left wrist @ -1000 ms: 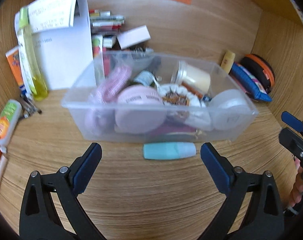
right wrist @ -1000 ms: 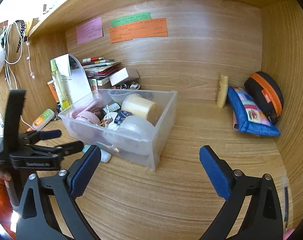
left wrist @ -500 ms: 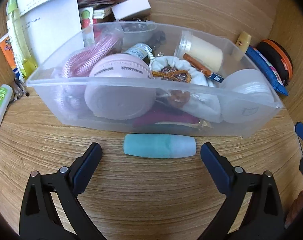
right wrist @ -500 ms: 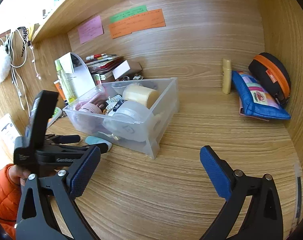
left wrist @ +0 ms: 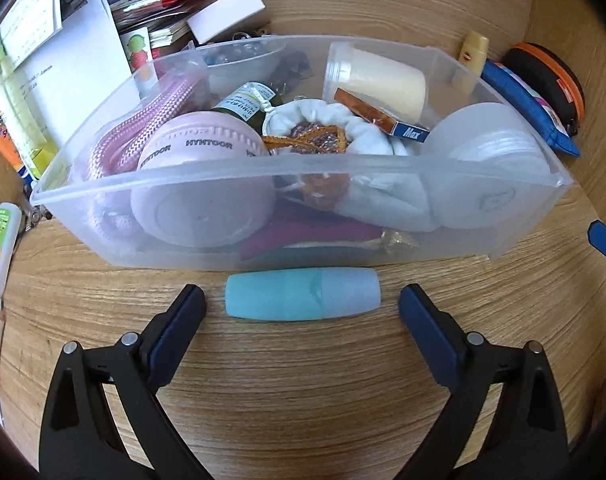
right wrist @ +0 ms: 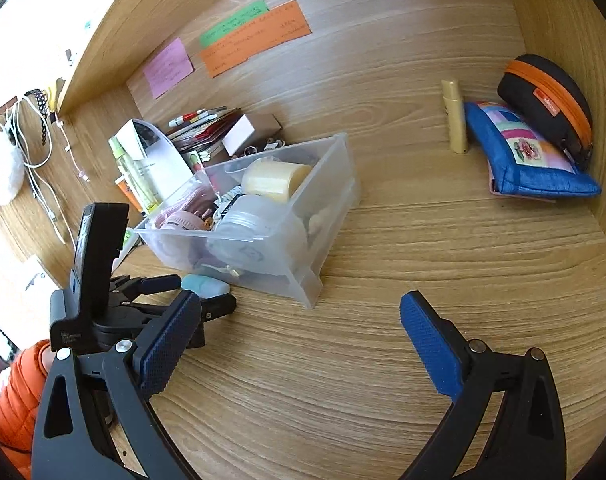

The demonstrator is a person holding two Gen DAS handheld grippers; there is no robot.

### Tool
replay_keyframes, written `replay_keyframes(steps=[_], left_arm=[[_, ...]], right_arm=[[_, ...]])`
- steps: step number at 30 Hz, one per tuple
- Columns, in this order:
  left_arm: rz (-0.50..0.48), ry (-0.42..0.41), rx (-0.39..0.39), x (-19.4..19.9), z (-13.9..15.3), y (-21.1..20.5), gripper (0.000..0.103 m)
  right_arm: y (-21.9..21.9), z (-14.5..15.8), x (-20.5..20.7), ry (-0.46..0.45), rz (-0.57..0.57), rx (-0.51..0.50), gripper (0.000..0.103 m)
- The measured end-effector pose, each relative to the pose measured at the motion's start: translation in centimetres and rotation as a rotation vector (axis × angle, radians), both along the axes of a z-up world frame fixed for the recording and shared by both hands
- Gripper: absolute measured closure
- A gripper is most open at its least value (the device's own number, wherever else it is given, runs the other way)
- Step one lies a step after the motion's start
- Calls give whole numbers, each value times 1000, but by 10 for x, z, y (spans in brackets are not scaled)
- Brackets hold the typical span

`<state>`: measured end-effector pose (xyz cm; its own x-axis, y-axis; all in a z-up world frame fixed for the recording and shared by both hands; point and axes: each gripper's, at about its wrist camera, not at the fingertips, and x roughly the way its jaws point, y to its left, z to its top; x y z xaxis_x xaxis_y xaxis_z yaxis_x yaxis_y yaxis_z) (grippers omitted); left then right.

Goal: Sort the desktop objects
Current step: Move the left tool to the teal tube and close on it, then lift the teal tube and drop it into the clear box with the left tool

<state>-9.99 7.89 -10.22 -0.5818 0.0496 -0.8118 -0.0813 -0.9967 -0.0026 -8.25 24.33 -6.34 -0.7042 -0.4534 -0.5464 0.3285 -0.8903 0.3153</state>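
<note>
Lining up: I have the left gripper spread wide, empty, straddling the teal tube
Tube: lying on desk, just before clear bin
Grip: I'd close mid-body, squarely

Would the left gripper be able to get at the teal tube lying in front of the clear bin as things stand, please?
Probably yes. The left gripper is open with the teal tube lying crosswise between its fingers, on bare desk. The clear bin sits right behind the tube, so little room remains to push forward.
</note>
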Motion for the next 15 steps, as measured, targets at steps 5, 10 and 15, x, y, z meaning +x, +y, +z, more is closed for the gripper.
replay_keyframes(steps=[5, 10, 15], left_arm=[[-12, 21, 3, -1, 4, -5, 25], [-37, 25, 12, 0, 5, -10, 30], [-43, 32, 69, 6, 7, -18, 30]], right_arm=[[-6, 0, 1, 3, 8, 37, 4], [-12, -2, -2, -7, -1, 86, 4], [-20, -2, -1, 8, -17, 150, 4]])
